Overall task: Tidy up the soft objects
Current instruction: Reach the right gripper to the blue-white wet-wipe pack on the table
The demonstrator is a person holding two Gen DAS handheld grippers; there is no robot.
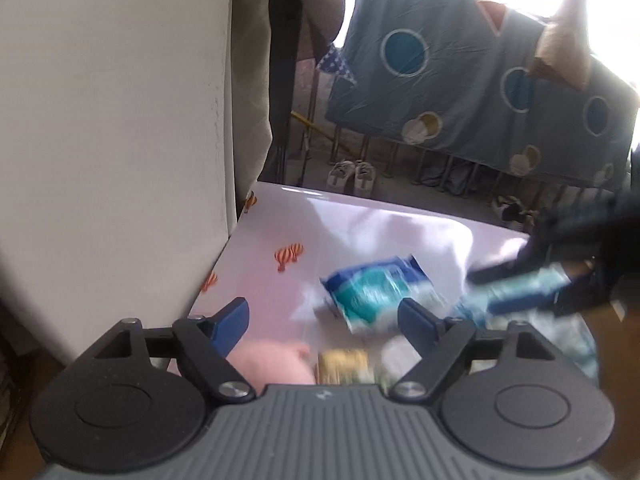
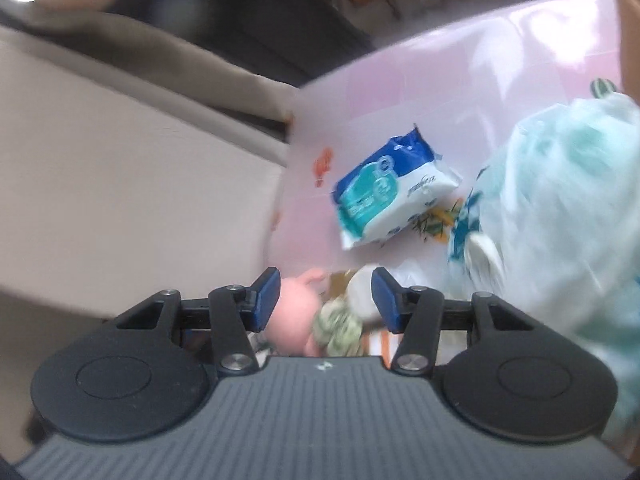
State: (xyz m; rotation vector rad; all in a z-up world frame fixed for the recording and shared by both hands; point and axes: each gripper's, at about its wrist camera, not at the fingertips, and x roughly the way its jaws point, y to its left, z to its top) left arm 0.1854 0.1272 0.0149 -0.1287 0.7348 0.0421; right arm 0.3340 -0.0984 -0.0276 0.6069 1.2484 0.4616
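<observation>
A blue, teal and white soft wipes pack (image 1: 376, 292) (image 2: 390, 196) lies on a pink patterned tablecloth (image 1: 280, 220) (image 2: 400, 92). A pink plush toy (image 1: 272, 364) (image 2: 292, 312) lies close under both grippers, beside a green patterned soft item (image 2: 340, 328). My left gripper (image 1: 324, 320) is open and empty above the pink toy. My right gripper (image 2: 325, 296) is open and empty, fingers on either side of the pink toy and the green item. The right gripper shows blurred in the left wrist view (image 1: 560, 256), over a second teal pack (image 1: 520, 288).
A white board (image 1: 112, 140) (image 2: 120, 184) stands at the table's left edge. A pale translucent plastic bag (image 2: 560, 208) fills the right side. A blue sheet with circles (image 1: 460, 72) hangs on a railing beyond the table, with shoes (image 1: 352, 176) on the floor.
</observation>
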